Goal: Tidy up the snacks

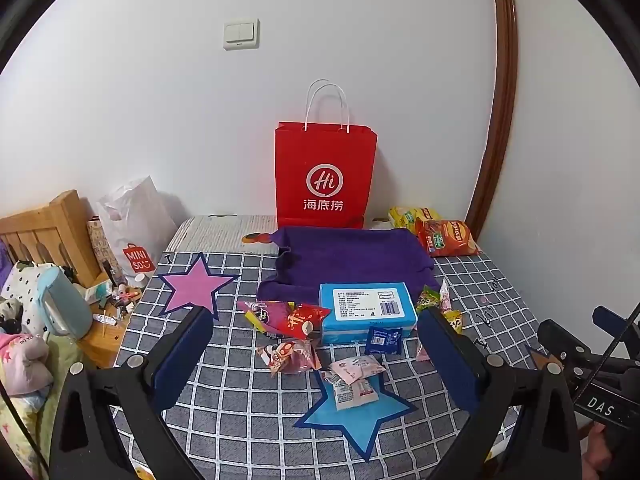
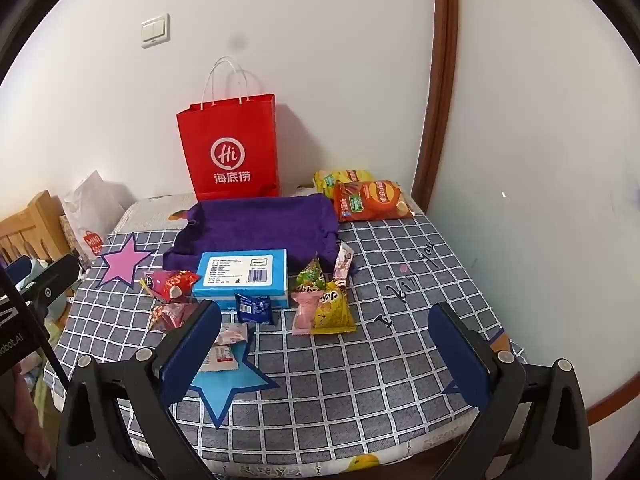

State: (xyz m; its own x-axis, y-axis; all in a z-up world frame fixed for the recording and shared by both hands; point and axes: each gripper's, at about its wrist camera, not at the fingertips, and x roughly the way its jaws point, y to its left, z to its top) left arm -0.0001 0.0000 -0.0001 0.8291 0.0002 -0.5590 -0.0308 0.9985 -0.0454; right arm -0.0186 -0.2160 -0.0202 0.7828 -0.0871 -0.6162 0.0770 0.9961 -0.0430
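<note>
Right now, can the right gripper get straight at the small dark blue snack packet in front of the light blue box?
Probably yes. The right gripper is open and empty, the small dark blue snack packet lies flat ahead by its left finger, uncovered; only the light blue box sits close behind it.

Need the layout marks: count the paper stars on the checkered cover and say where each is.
2 fully visible: a pink star at the far left, by the purple cloth; a blue star nearer, under a white snack packet. A dark-blue point behind the right gripper may be a third.
</note>
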